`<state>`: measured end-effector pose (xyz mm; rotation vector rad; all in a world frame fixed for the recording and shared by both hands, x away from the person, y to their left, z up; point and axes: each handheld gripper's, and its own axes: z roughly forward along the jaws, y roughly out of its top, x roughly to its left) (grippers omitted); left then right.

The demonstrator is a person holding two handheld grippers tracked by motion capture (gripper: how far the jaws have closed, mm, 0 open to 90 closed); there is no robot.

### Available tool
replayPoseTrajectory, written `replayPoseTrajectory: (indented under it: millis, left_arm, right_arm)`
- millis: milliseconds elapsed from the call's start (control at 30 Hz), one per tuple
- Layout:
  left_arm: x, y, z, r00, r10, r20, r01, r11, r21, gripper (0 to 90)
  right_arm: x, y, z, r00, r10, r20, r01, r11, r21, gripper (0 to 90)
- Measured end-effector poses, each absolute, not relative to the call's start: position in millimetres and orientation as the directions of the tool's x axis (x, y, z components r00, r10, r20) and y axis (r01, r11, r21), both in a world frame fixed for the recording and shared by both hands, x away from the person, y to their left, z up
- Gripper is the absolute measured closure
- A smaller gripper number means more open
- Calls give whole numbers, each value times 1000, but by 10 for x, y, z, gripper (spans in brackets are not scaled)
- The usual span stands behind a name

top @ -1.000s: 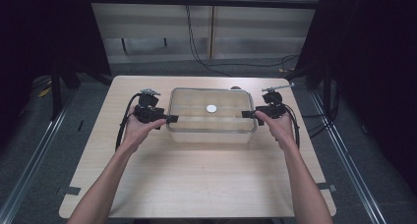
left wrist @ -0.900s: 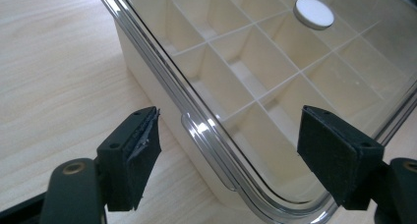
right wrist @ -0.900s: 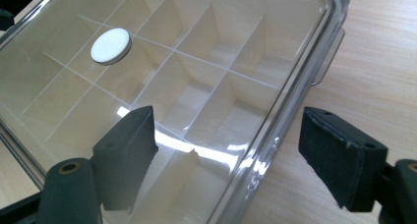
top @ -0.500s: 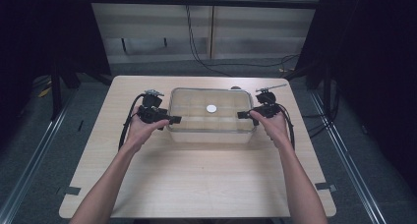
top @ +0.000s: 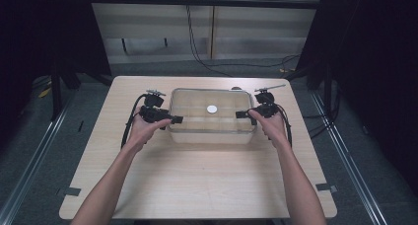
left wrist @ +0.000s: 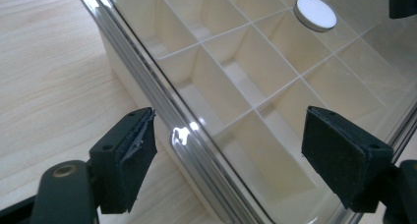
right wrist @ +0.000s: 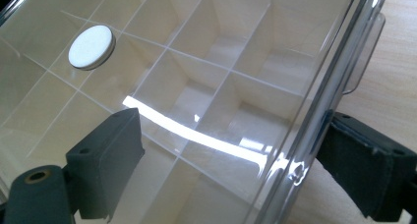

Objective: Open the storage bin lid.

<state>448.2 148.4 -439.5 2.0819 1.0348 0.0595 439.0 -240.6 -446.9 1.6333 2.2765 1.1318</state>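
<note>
- Straddling the clear box's (top: 212,117) left rim, the left gripper (top: 167,118) stands open, gripping nothing.
- The right gripper (top: 245,114), jaws just opening, straddles the right rim.

Both forearms come in from the bottom edge, angled slightly inward, hands level with each other. Left gripper (top: 170,119) points right, jaws spread wide, pads clear. Right gripper (top: 244,114) points left, jaws have just been opening, now wide. Right outer pad (right wrist: 366,172) looks free of contact, hard to confirm through glare.
</note>
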Motion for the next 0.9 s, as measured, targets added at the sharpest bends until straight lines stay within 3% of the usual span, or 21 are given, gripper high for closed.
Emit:
replayPoseTrajectory:
  millis: [167,333,500,900]
  left_arm:
    - [4484,1432,-4396,660,699,-275,655,-355,667,162]
    - [4538,1422,-4432,656,686,-315,672,-341,657,153]
    - [4547,1378,-4405,643,706,-297,682,-351,642,151]
    - [4498,1438,-4383,660,701,-270,645,-346,681,218]
  right_arm:
    - [4413,-2391,-4471,-406,863,300,761,138,634,109]
    - [4452,-2343,-4484,-357,886,297,766,95,635,105]
    - [4458,-2315,-4493,-348,893,285,761,92,642,98]
    - [4397,-2288,-4477,-317,911,266,733,57,678,130]
